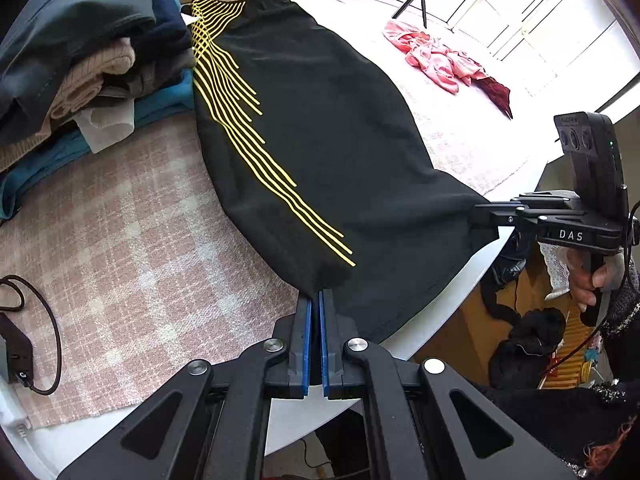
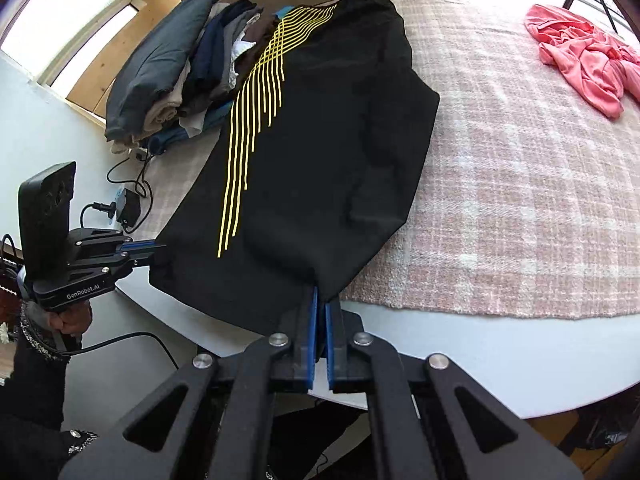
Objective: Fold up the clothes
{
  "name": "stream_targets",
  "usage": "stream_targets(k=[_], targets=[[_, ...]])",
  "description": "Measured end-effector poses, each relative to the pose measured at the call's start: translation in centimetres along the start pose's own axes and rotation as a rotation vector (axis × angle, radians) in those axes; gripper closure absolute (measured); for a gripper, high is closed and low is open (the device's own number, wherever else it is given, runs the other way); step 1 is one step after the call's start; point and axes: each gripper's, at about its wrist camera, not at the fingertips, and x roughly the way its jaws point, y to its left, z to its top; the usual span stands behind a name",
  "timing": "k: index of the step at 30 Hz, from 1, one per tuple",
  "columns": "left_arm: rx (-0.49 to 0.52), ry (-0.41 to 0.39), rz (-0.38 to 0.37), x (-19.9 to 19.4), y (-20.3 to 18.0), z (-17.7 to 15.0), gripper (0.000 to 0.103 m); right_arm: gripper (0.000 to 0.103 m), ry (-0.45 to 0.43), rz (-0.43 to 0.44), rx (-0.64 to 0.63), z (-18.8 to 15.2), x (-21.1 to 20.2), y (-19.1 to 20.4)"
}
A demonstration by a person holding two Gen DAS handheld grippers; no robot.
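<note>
The left gripper pinches 1 near corner of the black fabric garment with yellow stripes; the right gripper clamps the other near corner; both jaws are closed on cloth. The garment stretches away from both claws across the pink plaid table cover — its far end beside a stack of folded clothes; a crumpled pink garment lies well apart.

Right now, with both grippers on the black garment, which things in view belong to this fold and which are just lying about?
In the job:
- black garment with yellow stripes
- left gripper, shut on its hem
- right gripper, shut on its hem
- stack of folded clothes
- pink garment, unfolded

Lying about:
- plaid cloth
- power adapter with cable
- ring light tripod
</note>
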Motion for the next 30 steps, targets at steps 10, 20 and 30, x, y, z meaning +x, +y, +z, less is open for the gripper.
stream_targets(k=[10, 20, 30], targets=[[0.103, -0.157, -0.033, -5.9, -6.5, 1.8, 0.1, 0.1, -0.121, -0.052, -0.123, 4.6, -10.3, 1.2], [-0.068, -0.093, -0.045, -2.9, -11.5, -6.3, 0.1, 0.1, 0.012, 0.05, -0.068, -5.5, -9.8, -4.1], [-0.146, -0.13, -0.057, -4.1, -11.9, -3.7, 0.1, 0.099, -0.014, 0.22, -0.003, -2.0, -12.1, -6.1]])
